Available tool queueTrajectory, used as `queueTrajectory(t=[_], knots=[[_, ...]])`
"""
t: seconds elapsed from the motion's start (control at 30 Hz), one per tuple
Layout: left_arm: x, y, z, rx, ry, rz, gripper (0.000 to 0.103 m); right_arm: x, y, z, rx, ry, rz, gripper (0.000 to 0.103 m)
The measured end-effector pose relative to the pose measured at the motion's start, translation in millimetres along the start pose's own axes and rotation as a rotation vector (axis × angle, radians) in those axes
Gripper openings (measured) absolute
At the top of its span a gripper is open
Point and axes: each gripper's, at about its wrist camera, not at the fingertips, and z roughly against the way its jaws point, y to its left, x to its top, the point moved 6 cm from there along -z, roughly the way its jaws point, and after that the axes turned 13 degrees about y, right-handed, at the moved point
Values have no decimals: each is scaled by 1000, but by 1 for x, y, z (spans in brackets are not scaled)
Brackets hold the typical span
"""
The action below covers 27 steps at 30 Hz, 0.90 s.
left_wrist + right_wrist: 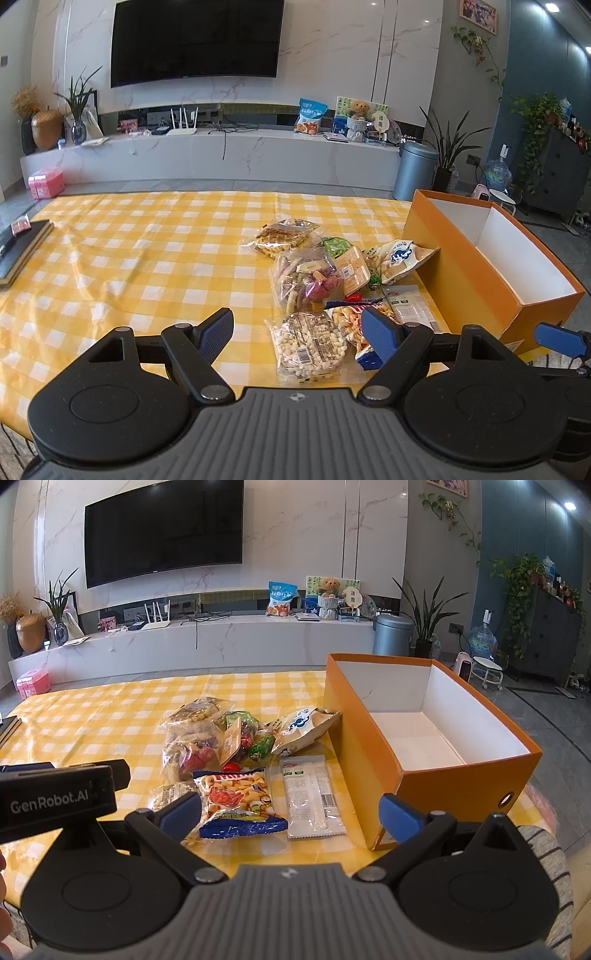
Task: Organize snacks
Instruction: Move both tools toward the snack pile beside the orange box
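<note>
Opening step: the left gripper (297,334) and right gripper (291,812) are hovering spread and empty over snack packets (236,771) lying heaped on the checked surface (129,258) beside an empty orange box (424,775); next move, presumably, is pinching one packet for boxing

L tool (298,334): jaws wide apart, nothing betw. them, tilted down. R tool (291,812): jaws wide apart, nothing gripped, tilted down, just beside L.
</note>
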Motion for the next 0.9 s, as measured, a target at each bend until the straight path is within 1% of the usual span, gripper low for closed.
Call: queueTrajectory(t=[0.27,0.4,0.67,0.9], knots=[[0,3,-4,4,17,6,93,-1,3,-2,-6,12,6,100],[-1,5,-5,-7,22,23,93,-1,4,-3,-1,17,1,100],[-2,4,-4,7,11,7,93,-1,4,-4,-3,21,3,100],[-2,3,-6,3,21,-8,93,-2,4,-6,1,27,4,100]])
